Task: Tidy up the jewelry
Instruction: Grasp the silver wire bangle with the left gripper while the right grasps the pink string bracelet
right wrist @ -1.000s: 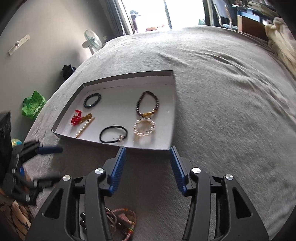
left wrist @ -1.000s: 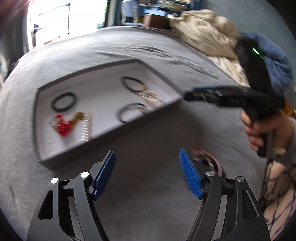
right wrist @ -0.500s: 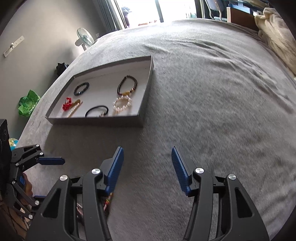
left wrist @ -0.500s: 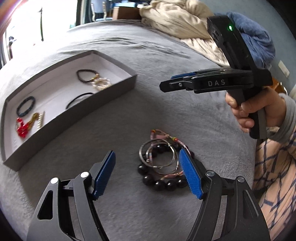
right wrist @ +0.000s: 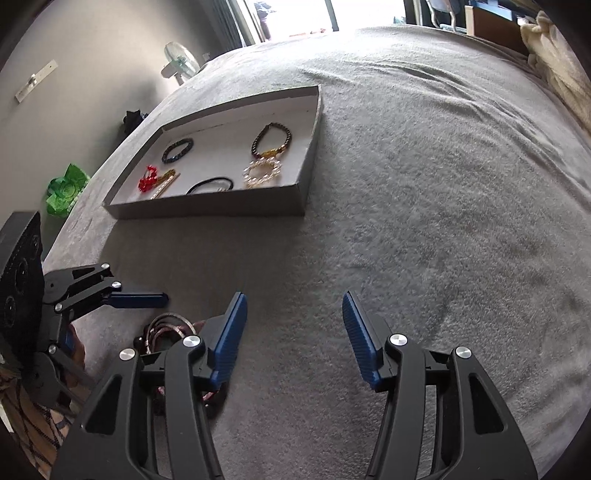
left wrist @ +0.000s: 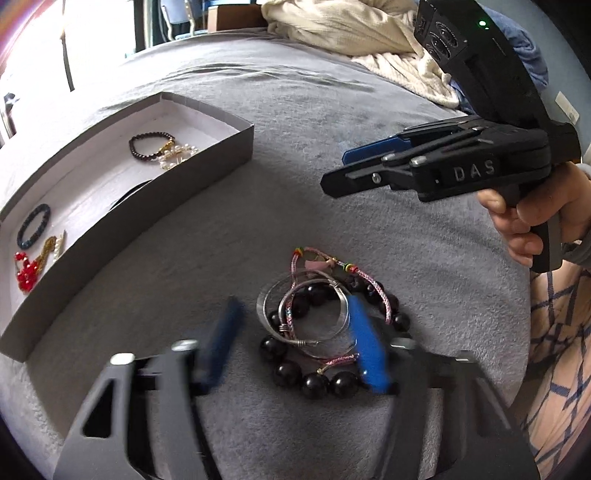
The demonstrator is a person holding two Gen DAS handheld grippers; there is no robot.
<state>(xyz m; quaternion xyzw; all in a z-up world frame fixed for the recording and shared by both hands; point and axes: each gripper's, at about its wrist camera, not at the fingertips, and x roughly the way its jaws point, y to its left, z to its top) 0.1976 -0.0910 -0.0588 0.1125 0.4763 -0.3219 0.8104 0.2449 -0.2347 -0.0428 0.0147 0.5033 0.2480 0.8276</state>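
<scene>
A pile of loose jewelry lies on the grey blanket: silver bangles [left wrist: 314,314], a black bead bracelet [left wrist: 314,384] and a pink cord bracelet [left wrist: 369,280]. My left gripper [left wrist: 295,343] is open, its blurred fingers astride the pile. My right gripper [right wrist: 291,332] is open and empty above bare blanket; the pile [right wrist: 166,328] lies at its left. A grey tray [left wrist: 147,206] [right wrist: 306,177] holds several bracelets, among them a pearl one [right wrist: 262,173] and red beads [right wrist: 147,179].
The right gripper [left wrist: 373,173] shows in the left wrist view, held by a hand above the blanket. The left gripper [right wrist: 110,295] shows in the right wrist view. Cream and blue bedding [left wrist: 369,33] is heaped at the back. A fan [right wrist: 177,62] and green object [right wrist: 66,188] sit beyond the bed.
My left gripper swung right from the tray and down to the jewelry pile, its fingers narrowing around it. My right gripper pulled back from the tray, which now looks farther away.
</scene>
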